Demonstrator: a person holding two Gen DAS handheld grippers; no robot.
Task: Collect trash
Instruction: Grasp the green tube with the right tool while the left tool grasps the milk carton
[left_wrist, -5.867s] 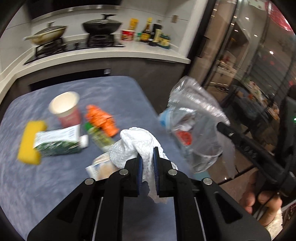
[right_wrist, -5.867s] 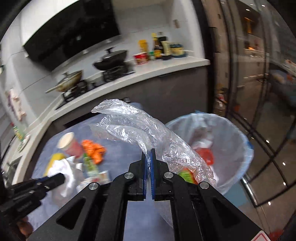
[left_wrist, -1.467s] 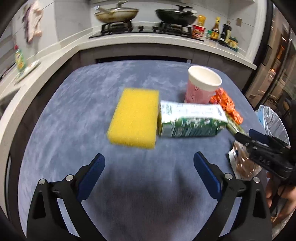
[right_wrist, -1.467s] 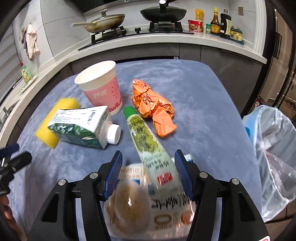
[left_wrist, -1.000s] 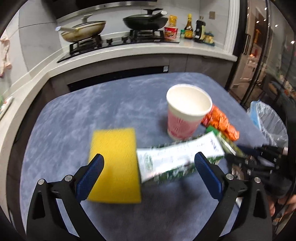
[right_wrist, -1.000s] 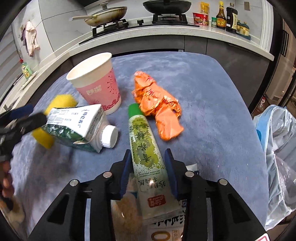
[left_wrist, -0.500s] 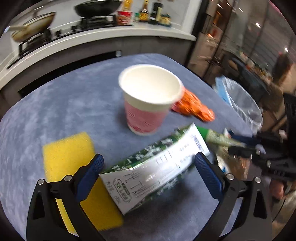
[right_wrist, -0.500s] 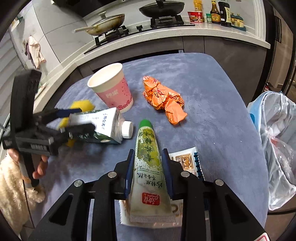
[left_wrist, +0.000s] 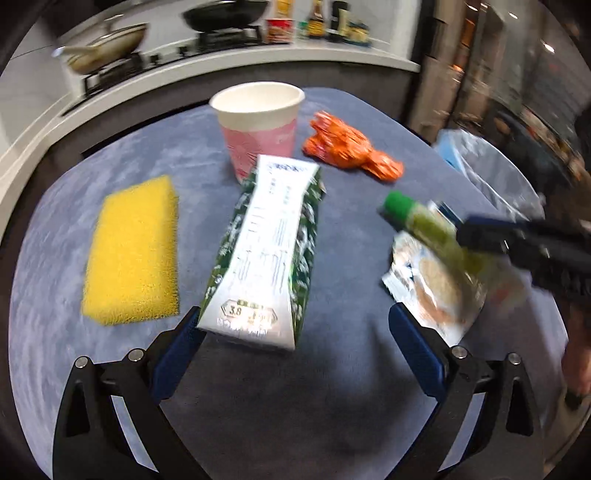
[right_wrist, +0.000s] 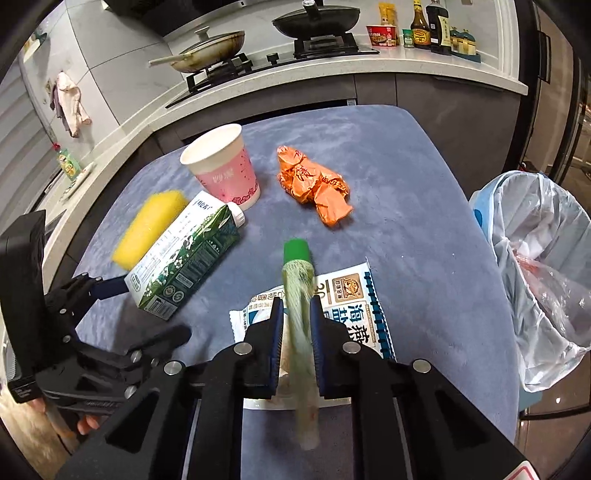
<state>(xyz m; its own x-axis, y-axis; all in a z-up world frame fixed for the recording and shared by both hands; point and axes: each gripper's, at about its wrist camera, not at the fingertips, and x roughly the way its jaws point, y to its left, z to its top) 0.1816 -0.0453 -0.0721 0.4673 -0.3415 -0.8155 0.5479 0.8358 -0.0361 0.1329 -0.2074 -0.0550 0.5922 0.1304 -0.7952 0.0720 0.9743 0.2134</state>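
A green-and-white milk carton (left_wrist: 266, 251) (right_wrist: 184, 258) lies on the blue-grey table, its base between the wide jaws of my left gripper (left_wrist: 295, 321) (right_wrist: 155, 310), which is open and not pressing on it. My right gripper (right_wrist: 297, 314) is closing its jaws on a green-capped tube (right_wrist: 295, 273) (left_wrist: 424, 225), both pads against its sides, and holds it just above a flat snack packet (right_wrist: 347, 295) (left_wrist: 428, 288). A pink paper cup (right_wrist: 225, 170) stands upright behind the carton, with a crumpled orange wrapper (right_wrist: 314, 188) to its right.
A yellow sponge (left_wrist: 133, 251) lies left of the carton. A bin lined with a clear bag (right_wrist: 535, 258) stands off the table's right edge with trash in it. Behind the table (right_wrist: 406, 184) runs a counter with a stove, pans and bottles.
My left gripper has come in low, so the carton's base now sits between its open jaws. My right gripper's jaws have narrowed onto the tube and raised it off the packet.
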